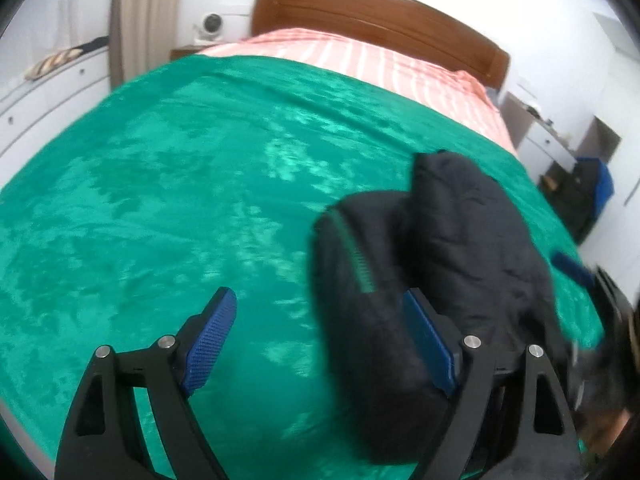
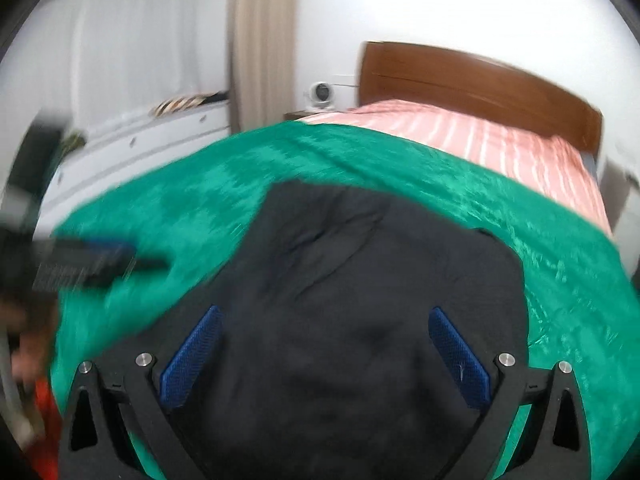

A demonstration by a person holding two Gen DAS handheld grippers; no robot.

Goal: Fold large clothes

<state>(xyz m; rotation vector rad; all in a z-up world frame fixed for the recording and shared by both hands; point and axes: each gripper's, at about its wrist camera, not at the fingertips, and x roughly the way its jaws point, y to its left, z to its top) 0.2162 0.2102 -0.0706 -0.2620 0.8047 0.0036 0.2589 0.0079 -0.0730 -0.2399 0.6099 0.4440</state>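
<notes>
A black padded garment (image 1: 460, 240) lies folded in a thick bundle on the green blanket (image 1: 180, 200), toward the bed's near right side. My left gripper (image 1: 320, 340) is open just left of the bundle, its right pad (image 1: 430, 344) in front of the bundle's near edge, and nothing sits between the pads. In the right wrist view the same garment (image 2: 360, 272) fills the middle. My right gripper (image 2: 326, 360) hangs open above it, with the pads apart on either side. The left gripper (image 2: 88, 260) shows as a blur at the left.
The blanket (image 2: 520, 208) covers most of a bed with a pink striped sheet (image 1: 360, 60) and a wooden headboard (image 1: 380, 16). White drawers (image 1: 40, 100) stand along the left wall. A small white device (image 1: 212, 24) sits by the curtain (image 1: 148, 12). Dark clutter (image 1: 588, 196) is at the right.
</notes>
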